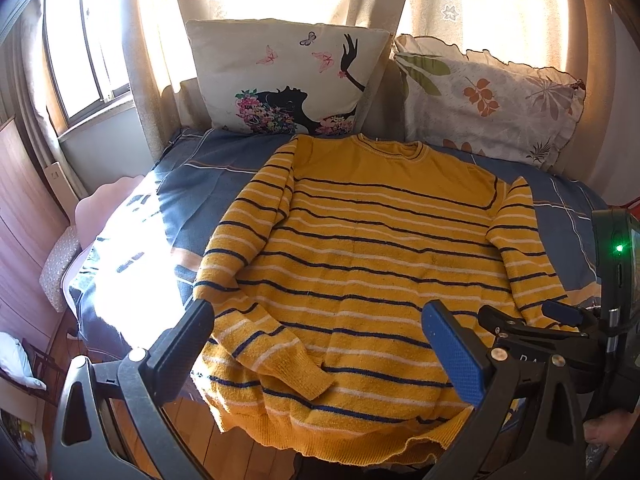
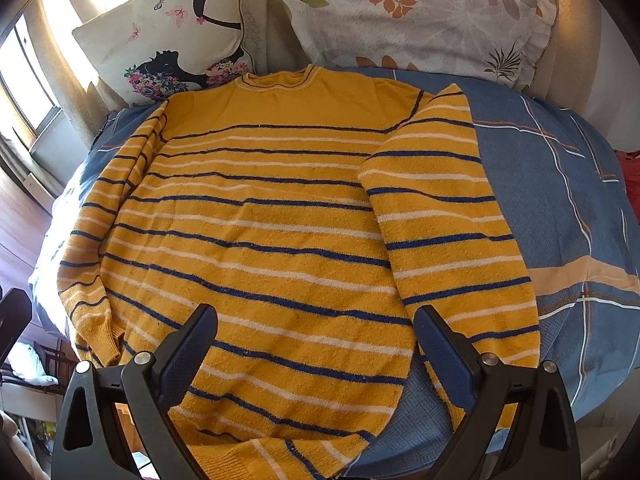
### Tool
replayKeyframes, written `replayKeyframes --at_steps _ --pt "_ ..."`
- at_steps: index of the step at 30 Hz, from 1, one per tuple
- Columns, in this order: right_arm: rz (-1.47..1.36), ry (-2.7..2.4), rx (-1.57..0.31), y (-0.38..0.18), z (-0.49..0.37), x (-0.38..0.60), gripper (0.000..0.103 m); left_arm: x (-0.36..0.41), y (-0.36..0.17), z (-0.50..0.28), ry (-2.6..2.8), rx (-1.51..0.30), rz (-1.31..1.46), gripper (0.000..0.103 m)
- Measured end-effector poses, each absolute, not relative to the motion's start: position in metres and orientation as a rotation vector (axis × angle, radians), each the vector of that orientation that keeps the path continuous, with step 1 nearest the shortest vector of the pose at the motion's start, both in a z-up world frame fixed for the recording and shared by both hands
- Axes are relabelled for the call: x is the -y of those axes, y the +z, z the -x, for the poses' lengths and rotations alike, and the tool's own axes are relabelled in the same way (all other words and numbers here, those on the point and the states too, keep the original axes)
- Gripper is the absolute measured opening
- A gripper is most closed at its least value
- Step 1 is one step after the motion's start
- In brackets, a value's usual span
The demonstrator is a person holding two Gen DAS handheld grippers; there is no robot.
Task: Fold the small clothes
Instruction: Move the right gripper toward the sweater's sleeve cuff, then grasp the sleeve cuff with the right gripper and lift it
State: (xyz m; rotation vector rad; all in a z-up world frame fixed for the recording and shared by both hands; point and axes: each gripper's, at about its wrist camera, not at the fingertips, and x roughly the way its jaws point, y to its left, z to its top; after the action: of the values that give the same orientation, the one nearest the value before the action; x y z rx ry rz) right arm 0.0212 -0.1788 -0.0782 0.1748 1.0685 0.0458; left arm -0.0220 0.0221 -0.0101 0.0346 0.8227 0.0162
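A yellow sweater (image 1: 360, 248) with navy and white stripes lies flat, collar away from me, on a blue bed cover (image 1: 192, 184). It also shows in the right wrist view (image 2: 260, 220). Its left sleeve (image 1: 248, 240) lies along the body with the cuff on the lower front. Its right sleeve (image 2: 448, 220) lies straight down the right side. My left gripper (image 1: 320, 344) is open above the hem's left part, holding nothing. My right gripper (image 2: 316, 344) is open above the hem's right part, empty; it also shows at the right edge of the left wrist view (image 1: 560, 312).
Two pillows lean at the head of the bed: one with a black silhouette print (image 1: 288, 76) and one with leaves (image 1: 488, 96). Curtains and a window (image 1: 80, 40) stand behind. The bed's left edge drops to a wooden floor (image 1: 24, 216). The sweater hem hangs over the near edge.
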Motion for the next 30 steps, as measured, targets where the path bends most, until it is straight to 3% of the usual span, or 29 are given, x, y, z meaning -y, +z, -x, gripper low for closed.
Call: replayKeyframes --at_steps 13,17,30 --pt "-0.343 0.037 -1.009 -0.074 -0.017 0.219 0.100 -0.013 -0.011 0.019 -0.007 -0.830 -0.035 0.103" --pt "-0.358 -0.018 -1.026 -0.080 -0.017 0.248 0.085 -0.013 -0.014 0.017 0.002 -0.834 -0.039 0.103" --pt "-0.528 -0.169 -1.076 -0.111 0.019 0.354 0.082 -0.011 -0.031 0.003 0.013 -0.916 -0.037 0.103"
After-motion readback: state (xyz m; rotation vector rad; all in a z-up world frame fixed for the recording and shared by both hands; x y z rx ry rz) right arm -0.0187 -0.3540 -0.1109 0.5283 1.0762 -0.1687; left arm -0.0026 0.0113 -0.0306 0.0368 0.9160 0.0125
